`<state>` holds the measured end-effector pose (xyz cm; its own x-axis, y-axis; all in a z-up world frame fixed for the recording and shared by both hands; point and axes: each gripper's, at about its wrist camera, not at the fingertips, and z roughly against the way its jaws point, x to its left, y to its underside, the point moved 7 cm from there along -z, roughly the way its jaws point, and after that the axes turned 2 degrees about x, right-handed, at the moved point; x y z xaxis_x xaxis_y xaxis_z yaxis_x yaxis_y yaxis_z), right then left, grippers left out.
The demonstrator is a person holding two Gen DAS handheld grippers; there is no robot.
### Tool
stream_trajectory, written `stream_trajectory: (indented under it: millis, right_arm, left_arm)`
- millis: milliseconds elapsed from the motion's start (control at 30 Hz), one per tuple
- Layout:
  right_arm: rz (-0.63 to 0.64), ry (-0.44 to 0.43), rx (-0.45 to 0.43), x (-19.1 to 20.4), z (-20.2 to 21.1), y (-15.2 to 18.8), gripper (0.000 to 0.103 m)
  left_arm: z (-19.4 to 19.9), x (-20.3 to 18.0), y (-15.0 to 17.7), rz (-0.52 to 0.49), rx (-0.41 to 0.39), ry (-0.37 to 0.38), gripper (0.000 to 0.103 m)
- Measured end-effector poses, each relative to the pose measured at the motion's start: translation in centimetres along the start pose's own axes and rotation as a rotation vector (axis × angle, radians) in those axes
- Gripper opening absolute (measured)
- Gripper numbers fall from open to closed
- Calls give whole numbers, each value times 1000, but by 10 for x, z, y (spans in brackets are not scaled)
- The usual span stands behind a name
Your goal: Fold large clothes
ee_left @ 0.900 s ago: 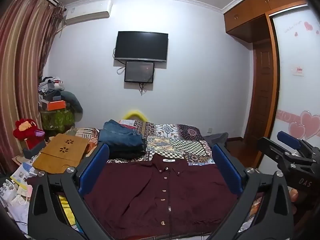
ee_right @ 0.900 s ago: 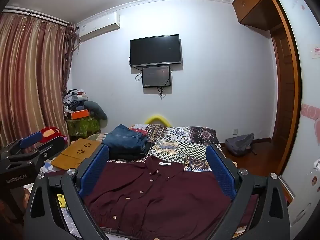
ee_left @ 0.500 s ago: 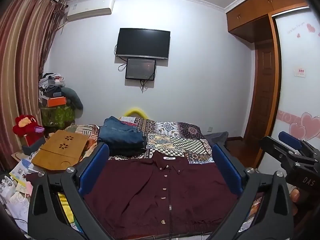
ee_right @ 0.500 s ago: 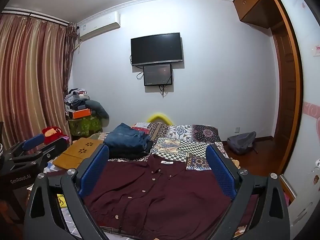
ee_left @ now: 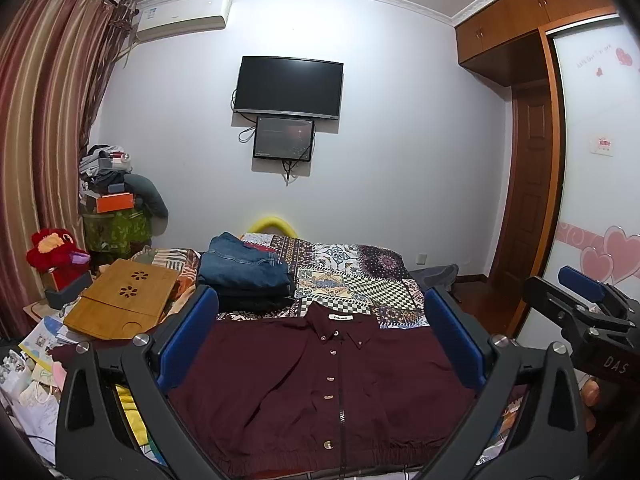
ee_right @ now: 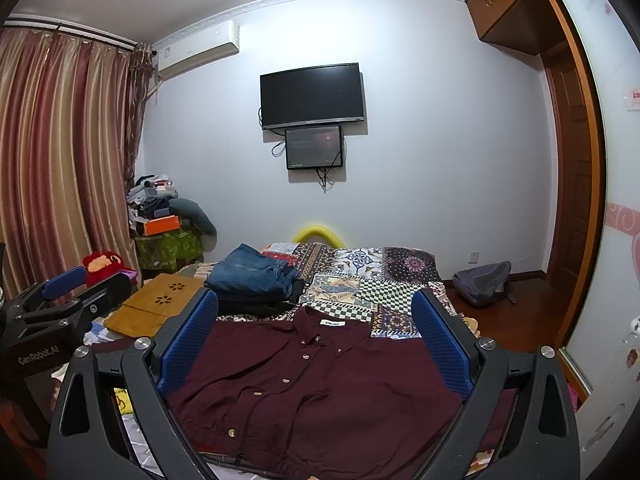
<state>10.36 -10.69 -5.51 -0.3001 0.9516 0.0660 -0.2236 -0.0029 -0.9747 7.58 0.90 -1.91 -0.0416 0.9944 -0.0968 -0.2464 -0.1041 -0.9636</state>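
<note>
A dark maroon button-up shirt [ee_left: 320, 392] lies spread flat, front up, collar away from me, on the near end of the bed; it also shows in the right wrist view [ee_right: 320, 392]. My left gripper [ee_left: 320, 312] is open and empty, held above the shirt's near hem. My right gripper [ee_right: 316, 312] is open and empty, also above the shirt. The right gripper shows at the right edge of the left wrist view [ee_left: 588, 312]; the left gripper shows at the left edge of the right wrist view [ee_right: 60, 304].
A stack of folded jeans [ee_left: 244, 268] sits on the patchwork bedspread [ee_left: 360, 280] beyond the shirt's left shoulder. A wooden lap tray [ee_left: 120, 300] and clutter lie left of the bed. A grey backpack [ee_right: 484, 284] lies on the floor to the right. A wardrobe [ee_left: 592, 200] stands on the right.
Both wrist views have tilted down and drawn back slightly, so the shirt sits lower and shows more of its hem. The shirt has not moved and both grippers stay open.
</note>
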Motion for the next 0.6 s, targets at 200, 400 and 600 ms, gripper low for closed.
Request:
stream_trajectory:
  millis: [200, 400, 600]
  right_arm:
    - [1, 4, 2, -1, 0, -1, 97]
    - [0, 4, 4, -2, 0, -2, 97]
    - [0, 4, 5, -2, 0, -2, 97]
  left_arm:
    - [0, 0, -1, -4, -4, -3, 103]
    - [0, 0, -1, -2, -4, -5, 103]
    - [1, -1, 0, -1, -10, -9, 103]
